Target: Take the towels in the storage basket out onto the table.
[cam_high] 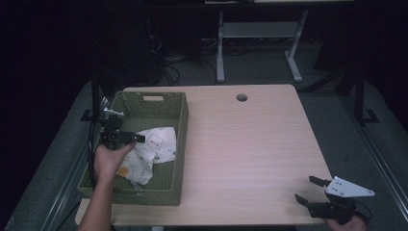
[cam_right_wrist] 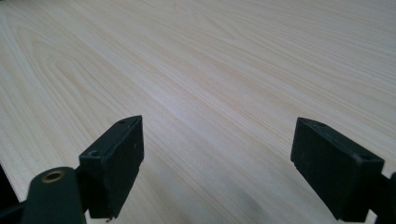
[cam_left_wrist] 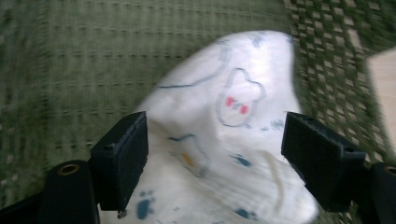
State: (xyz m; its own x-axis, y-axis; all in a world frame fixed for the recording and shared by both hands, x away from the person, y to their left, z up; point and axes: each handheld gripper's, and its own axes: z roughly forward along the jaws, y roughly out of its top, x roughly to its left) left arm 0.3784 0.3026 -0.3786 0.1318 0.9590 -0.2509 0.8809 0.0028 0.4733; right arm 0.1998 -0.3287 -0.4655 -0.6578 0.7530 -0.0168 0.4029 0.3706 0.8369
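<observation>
One white printed cloth point(cam_high: 151, 151) lies crumpled in the green basket point(cam_high: 179, 144), its long axis running from the near-left to the far-right. The left gripper view adds a drawn bear face. The left gripper point(cam_left_wrist: 215, 154) is spread just over the cloth; the right gripper point(cam_high: 304, 188) is spread above the table point(cam_high: 250, 144).

Black, blocky ribbed fingers point(cam_right_wrist: 116, 163) with brass rivets; grey three-cornered plate point(cam_high: 347, 188), screw-dotted, atop the right gripper point(cam_high: 308, 188); bare forearms, no sleeves.

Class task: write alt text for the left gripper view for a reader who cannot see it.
A white cloth printed with small cartoon animals lies in a green mesh basket, between the open black jaws of the left gripper. A pale wooden tabletop shows at the right edge.
</observation>
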